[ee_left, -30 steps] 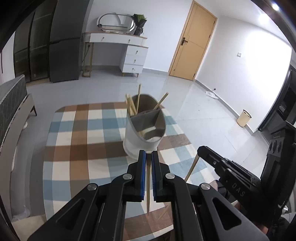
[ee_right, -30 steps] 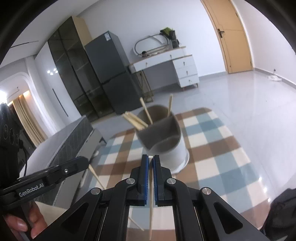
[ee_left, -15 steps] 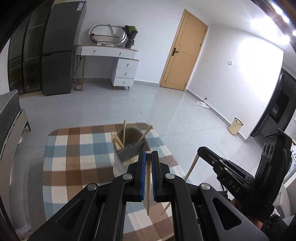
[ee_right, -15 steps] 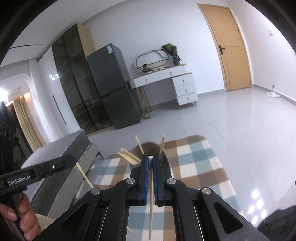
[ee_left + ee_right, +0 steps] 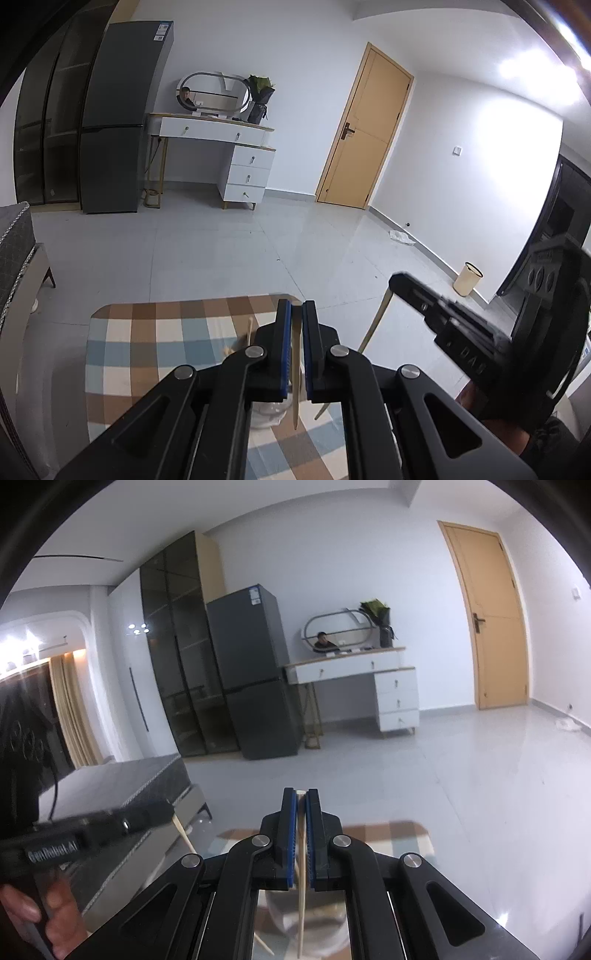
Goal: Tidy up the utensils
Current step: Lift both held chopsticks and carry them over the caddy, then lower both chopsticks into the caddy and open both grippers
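My left gripper [image 5: 294, 306] is shut on a wooden chopstick [image 5: 295, 369] that hangs down between its blue pads. My right gripper [image 5: 301, 794] is shut on another chopstick [image 5: 302, 878] in the same way. Each gripper shows in the other's view, the right gripper [image 5: 397, 282] with its chopstick [image 5: 376, 319], the left gripper [image 5: 168, 812] with its chopstick [image 5: 183, 833]. The white utensil holder [image 5: 271, 413] is mostly hidden under the left gripper; a chopstick tip [image 5: 249, 328] sticks out of it. It also shows dimly below the right gripper [image 5: 317, 923].
The checkered tablecloth [image 5: 147, 350] covers the table below. Beyond lie a grey tiled floor, a fridge [image 5: 118, 118], a white dresser [image 5: 229, 155], a wooden door [image 5: 365, 136], a small bin [image 5: 467, 282] and a grey bed [image 5: 122, 779].
Both grippers have risen and tilted up, each still holding its chopstick. The holder has dropped from mid-view to beneath the fingers, and the room fills the views.
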The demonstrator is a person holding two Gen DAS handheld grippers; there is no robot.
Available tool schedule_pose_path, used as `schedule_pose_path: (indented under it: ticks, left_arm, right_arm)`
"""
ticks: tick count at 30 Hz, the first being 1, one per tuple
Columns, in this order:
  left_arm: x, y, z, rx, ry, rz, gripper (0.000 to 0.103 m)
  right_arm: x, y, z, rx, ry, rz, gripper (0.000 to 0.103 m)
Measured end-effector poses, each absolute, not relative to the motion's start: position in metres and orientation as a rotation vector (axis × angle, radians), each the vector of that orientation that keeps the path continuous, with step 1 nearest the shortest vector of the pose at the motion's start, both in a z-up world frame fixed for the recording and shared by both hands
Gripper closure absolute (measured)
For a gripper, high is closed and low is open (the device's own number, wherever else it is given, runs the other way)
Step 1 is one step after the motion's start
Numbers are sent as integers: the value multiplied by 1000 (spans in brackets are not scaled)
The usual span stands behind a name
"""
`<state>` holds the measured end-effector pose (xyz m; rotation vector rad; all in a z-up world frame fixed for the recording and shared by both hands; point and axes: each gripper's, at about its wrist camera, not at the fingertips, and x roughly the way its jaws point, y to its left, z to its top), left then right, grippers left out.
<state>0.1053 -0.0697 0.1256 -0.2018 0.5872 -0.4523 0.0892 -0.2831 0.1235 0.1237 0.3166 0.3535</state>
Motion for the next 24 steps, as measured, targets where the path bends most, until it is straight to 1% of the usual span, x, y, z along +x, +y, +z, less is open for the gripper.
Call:
schedule_pose_path:
  ticks: [6,11,18,24]
  left_arm:
    - [135,-65,129,-232,576,-439,102]
    - [153,-64,132,-247,557,-425,102]
    - [163,-64,111,-221,533,-376,102]
    - [165,-50,91,-270,536,-344,102]
  right_arm:
    - [121,-273,141,77,281,370,99]
    - [145,-270,145,71,264,371,99]
    - [168,-264,124,82,275,350,99]
    - [174,-254,110,36,254,378,99]
